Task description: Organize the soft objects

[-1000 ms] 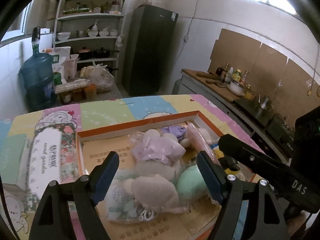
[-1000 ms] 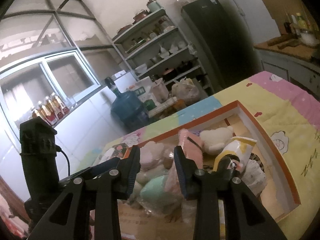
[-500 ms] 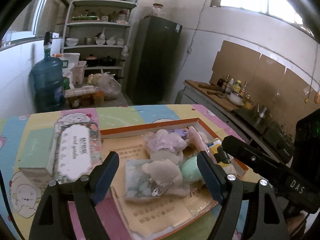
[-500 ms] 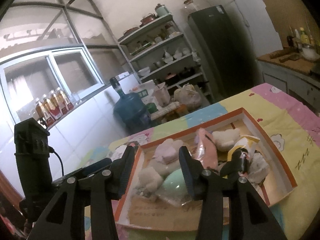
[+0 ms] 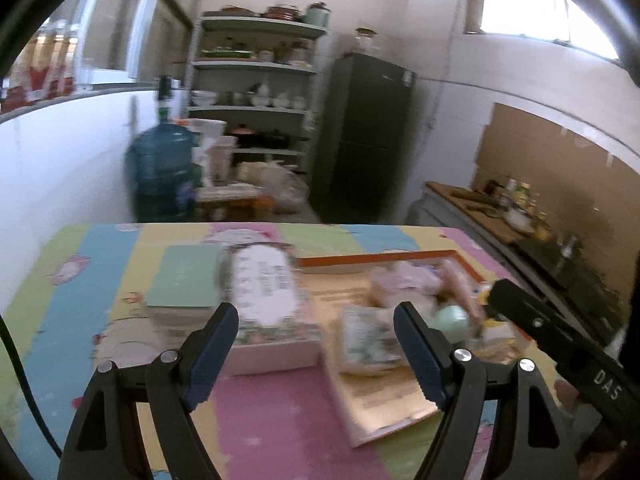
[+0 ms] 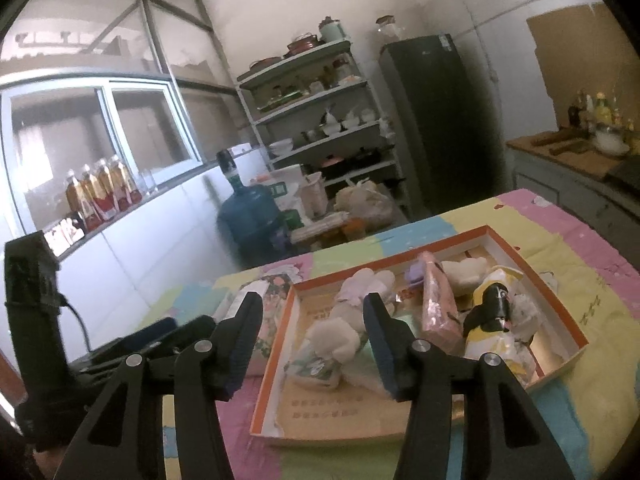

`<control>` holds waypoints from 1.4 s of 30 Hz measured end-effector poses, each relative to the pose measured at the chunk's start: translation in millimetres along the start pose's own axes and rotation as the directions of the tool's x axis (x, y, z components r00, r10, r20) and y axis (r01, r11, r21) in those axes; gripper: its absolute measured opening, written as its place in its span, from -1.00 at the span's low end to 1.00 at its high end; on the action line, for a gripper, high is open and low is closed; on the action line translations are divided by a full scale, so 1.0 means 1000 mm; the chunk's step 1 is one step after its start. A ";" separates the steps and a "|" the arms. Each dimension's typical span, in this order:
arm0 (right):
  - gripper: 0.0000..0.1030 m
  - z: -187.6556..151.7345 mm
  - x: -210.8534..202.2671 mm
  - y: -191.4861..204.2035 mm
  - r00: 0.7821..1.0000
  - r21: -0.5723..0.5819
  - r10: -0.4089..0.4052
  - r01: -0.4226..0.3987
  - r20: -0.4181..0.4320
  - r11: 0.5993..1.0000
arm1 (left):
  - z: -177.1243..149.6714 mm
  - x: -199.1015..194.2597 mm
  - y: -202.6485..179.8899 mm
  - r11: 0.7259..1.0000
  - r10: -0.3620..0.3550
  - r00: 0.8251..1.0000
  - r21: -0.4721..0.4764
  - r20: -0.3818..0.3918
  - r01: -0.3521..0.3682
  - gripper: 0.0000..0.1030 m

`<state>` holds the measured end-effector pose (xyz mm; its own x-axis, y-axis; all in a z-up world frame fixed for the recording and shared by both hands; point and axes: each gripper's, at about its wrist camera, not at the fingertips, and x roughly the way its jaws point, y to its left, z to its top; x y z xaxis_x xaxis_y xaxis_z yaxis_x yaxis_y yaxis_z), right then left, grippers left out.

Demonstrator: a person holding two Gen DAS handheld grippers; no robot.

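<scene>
An orange-rimmed shallow box (image 6: 532,276) lies on the colourful mat and holds several soft toys. Among them are a white plush (image 6: 334,334), a pink packet (image 6: 438,312) and a black-and-yellow penguin plush (image 6: 494,320). In the left wrist view the box (image 5: 380,259) is blurred at right, with a green round toy (image 5: 452,318) in it. My left gripper (image 5: 316,312) hangs open above the mat, with nothing between its fingers. My right gripper (image 6: 312,300) hovers short of the box. Its jaws are opening and nothing is between them.
A floral carton (image 5: 268,296) and a pale green box (image 5: 184,280) lie left of the orange-rimmed box. Behind the table stand a blue water jug (image 6: 248,216), a shelf of dishes (image 6: 320,120) and a dark fridge (image 6: 440,120). A kitchen counter (image 6: 568,156) runs along the right.
Both grippers have drawn back and up from the box. The left view has swung left, so the floral carton now sits beyond its jaws. The right jaws have widened.
</scene>
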<state>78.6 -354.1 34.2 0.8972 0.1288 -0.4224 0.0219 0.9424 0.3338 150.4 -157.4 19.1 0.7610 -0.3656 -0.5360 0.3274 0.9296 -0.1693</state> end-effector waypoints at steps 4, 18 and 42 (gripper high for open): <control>0.05 -0.006 0.006 0.023 1.000 -0.025 -0.018 0.018 -0.006 1.000 | -0.003 -0.013 0.028 0.999 0.045 0.999 -0.031 0.012 -0.044 0.55; 0.05 -0.036 0.003 0.097 0.998 -0.108 -0.060 0.062 0.026 0.992 | -0.025 -0.062 0.083 0.986 0.160 0.986 -0.054 0.046 -0.158 0.54; 0.05 -0.068 -0.051 0.128 0.995 -0.165 -0.048 0.061 0.082 0.984 | -0.052 -0.118 0.072 0.976 0.216 0.967 -0.025 0.134 -0.214 0.54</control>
<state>6.2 -219.5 41.1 0.9284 0.0579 -0.3671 0.0034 0.9864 0.1641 54.9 -45.0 27.0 0.8819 -0.1595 -0.4437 0.1429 0.9872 -0.0708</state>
